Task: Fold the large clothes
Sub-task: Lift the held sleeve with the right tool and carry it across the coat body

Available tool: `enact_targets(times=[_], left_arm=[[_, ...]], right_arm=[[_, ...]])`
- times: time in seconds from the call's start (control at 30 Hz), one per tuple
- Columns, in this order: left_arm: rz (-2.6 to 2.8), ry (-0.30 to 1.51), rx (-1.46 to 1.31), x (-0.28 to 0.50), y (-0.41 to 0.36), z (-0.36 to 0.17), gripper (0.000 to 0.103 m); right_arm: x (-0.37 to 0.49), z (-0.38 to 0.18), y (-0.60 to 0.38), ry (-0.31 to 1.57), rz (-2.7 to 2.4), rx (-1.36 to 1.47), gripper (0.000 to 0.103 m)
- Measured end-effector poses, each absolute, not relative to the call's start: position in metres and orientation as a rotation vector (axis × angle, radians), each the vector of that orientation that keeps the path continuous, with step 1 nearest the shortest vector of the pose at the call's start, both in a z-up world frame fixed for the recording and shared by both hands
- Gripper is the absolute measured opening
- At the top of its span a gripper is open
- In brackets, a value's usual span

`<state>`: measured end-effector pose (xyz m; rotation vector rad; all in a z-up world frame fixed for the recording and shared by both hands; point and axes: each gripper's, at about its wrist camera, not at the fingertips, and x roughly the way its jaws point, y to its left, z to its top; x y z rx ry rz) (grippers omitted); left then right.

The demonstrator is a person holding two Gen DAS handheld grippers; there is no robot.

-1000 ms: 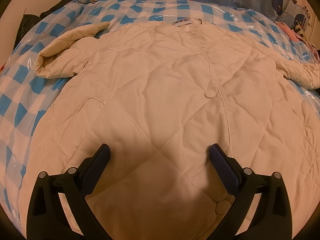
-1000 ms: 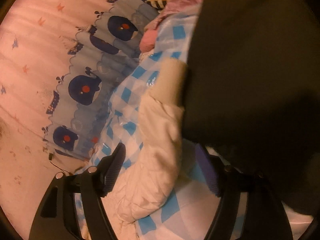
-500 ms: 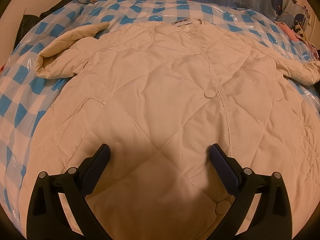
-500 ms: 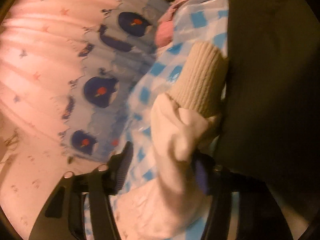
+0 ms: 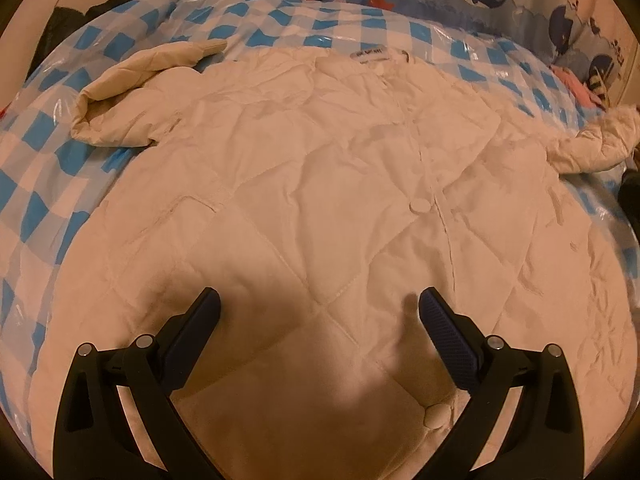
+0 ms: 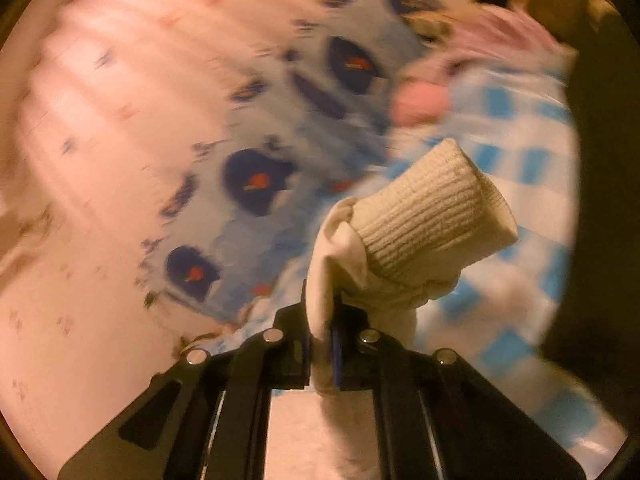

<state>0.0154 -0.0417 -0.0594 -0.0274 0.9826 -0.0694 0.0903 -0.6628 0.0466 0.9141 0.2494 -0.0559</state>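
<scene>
Left wrist view. Cream quilted jacket (image 5: 320, 184) spread flat, front up, across a blue-and-white checked plastic cover (image 5: 132, 36); collar label at the far edge, hem nearest the camera. Round snap button (image 5: 420, 205) on the centre placket, another (image 5: 435, 416) near the hem. One sleeve (image 5: 132, 96) doubled back at the upper left, ribbed cuff pointing toward the far side. Other sleeve (image 5: 592, 144) stretched off to the right edge, raised there off the cover. Left gripper (image 5: 319, 300) low over the lower front panel, fingers (image 5: 448, 336) spread wide, nothing between them; contact with the fabric cannot be judged. Whale-print curtain (image 5: 520, 4) behind the far edge. Dark items (image 5: 112, 4) at the upper left corner, pink cloth (image 5: 576, 88) at the far right.

Right wrist view. Heavy motion blur over the background. Right gripper (image 6: 321, 344) closed narrow on the sleeve (image 6: 352, 264) just below the ribbed cuff (image 6: 428, 224); white fabric pinched between the fingers (image 6: 337, 350), cuff standing up and tilted to the right above them. Checked cover (image 6: 512, 128) behind and to the right. Whale curtain (image 6: 256, 180) at the centre left, pink starred fabric (image 6: 100, 120) beyond it. Pink cloth (image 6: 420, 100) near the top. Large dark shape (image 6: 604, 160) down the right edge, identity unclear.
</scene>
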Motion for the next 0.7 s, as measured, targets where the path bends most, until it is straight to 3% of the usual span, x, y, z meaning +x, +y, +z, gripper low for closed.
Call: enact_targets(times=[0.3, 0.53, 0.7], left_arm=[[-0.039, 0.935, -0.134, 0.014, -0.011, -0.035, 0.096], [-0.008, 0.888, -0.261, 0.014, 0.030, -0.016, 0.096], [0.016, 0.871, -0.357, 0.014, 0.058, -0.010, 0.096]], right_arm=[[0.157, 0.151, -0.483, 0.284, 0.158, 0.607, 0.008], [0.197, 0.151, -0.335, 0.380, 0.305, 0.444, 0.008], [0.219, 0.116, -0.238, 0.473, 0.402, 0.367, 0.008]])
